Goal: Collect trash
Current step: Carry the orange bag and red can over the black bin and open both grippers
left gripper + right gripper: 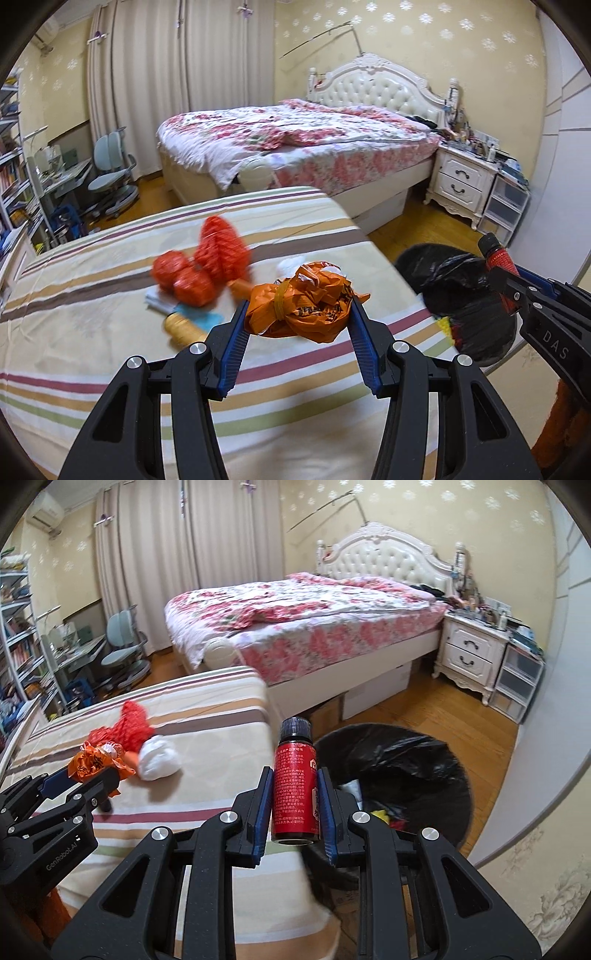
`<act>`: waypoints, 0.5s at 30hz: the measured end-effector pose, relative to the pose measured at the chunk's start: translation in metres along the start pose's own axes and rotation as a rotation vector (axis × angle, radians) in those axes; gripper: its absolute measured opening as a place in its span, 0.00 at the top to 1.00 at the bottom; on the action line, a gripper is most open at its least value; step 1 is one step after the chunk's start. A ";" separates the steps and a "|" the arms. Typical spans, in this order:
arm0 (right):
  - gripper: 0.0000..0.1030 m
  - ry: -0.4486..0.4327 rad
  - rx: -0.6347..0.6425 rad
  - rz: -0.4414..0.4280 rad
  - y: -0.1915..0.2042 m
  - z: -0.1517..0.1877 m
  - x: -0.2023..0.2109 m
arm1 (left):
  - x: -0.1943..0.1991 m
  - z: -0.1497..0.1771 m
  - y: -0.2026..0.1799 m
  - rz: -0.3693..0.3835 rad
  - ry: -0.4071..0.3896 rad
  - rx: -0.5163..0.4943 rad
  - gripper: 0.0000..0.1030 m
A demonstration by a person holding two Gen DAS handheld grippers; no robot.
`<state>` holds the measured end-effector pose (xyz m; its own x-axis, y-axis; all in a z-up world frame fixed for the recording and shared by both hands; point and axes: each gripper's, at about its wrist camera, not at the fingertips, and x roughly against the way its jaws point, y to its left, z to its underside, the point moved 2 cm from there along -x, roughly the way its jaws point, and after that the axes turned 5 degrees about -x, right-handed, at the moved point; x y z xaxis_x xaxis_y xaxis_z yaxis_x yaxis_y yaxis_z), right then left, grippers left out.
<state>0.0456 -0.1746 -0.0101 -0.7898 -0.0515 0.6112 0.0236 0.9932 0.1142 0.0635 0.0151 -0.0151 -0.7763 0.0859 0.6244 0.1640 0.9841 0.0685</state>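
My left gripper [299, 314] is shut on a crumpled orange plastic bag [303, 310] and holds it above the striped table [110, 332]; it also shows in the right wrist view [96, 762]. My right gripper [293, 786] is shut on a small red bottle [293, 790] with a black cap, held upright at the table's right edge beside the bin [406, 768] lined with a black bag. The bottle [496, 254] and bin [454, 280] also show in the left wrist view. Red mesh netting [218, 254] and red wrapped lumps [184, 280] lie on the table.
A yellow thread spool [181, 326], a blue scrap [207, 317] and a white wad [159, 760] lie on the table. Behind stand a floral bed [295, 140], a white nightstand [461, 177], a desk chair [109, 166] and shelves [11, 155]. Wooden floor surrounds the bin.
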 end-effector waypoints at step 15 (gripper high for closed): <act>0.77 -0.008 -0.080 0.104 -0.074 -0.012 -0.030 | -0.049 -0.036 -0.081 0.070 0.001 -0.104 0.50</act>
<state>0.0750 -0.2479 -0.0274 -0.7856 0.0525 0.6164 0.1539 0.9817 0.1126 0.1099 -0.0742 -0.0237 -0.7602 0.1541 0.6312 0.2806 0.9541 0.1050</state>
